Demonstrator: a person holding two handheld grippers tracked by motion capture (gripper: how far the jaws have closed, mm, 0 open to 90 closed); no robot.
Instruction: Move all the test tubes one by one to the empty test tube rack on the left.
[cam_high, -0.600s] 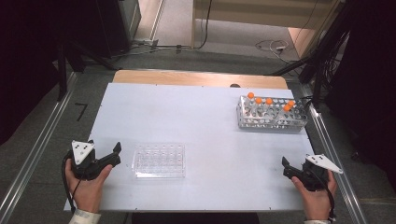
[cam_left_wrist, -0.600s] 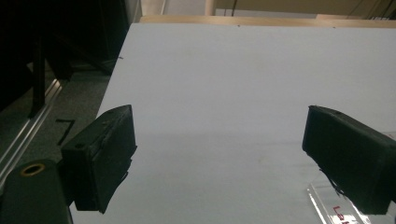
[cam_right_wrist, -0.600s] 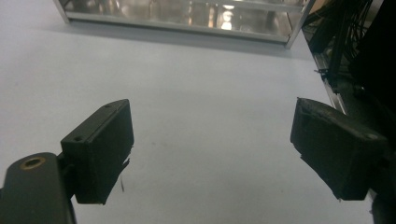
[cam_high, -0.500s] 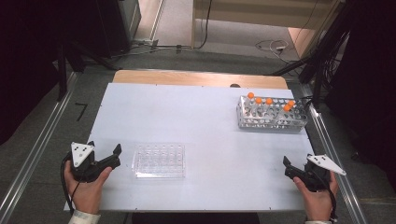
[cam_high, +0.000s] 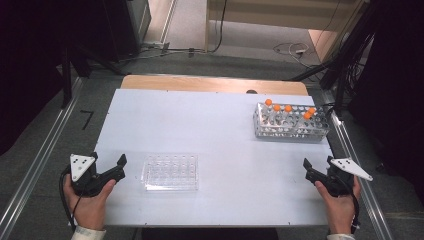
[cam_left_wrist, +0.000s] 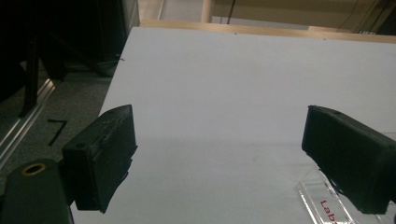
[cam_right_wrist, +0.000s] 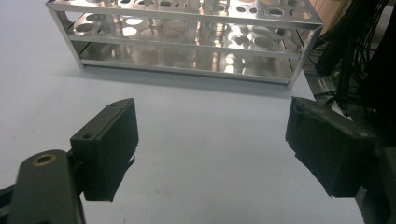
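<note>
A clear plastic well plate (cam_high: 171, 171) lies flat near the table's front edge, left of centre. My left gripper (cam_high: 110, 158) is held just left of it, open, nothing between its jaws. In the left gripper view the gripper (cam_left_wrist: 224, 158) looks across bare table, and a corner of the well plate (cam_left_wrist: 322, 207) with red lettering sits by the right jaw. A metal tube rack (cam_high: 291, 122) with several orange-capped tubes (cam_high: 288, 108) stands at the back right. My right gripper (cam_high: 318, 162) is open at the front right, well short of the rack. The right gripper (cam_right_wrist: 210, 149) faces the rack (cam_right_wrist: 187, 42).
The white table (cam_high: 200, 125) has a wooden strip (cam_high: 210, 83) along its far edge. Metal rails (cam_high: 40, 165) run along both sides of the table. Black cables (cam_right_wrist: 350, 51) hang just off the right edge beside the rack.
</note>
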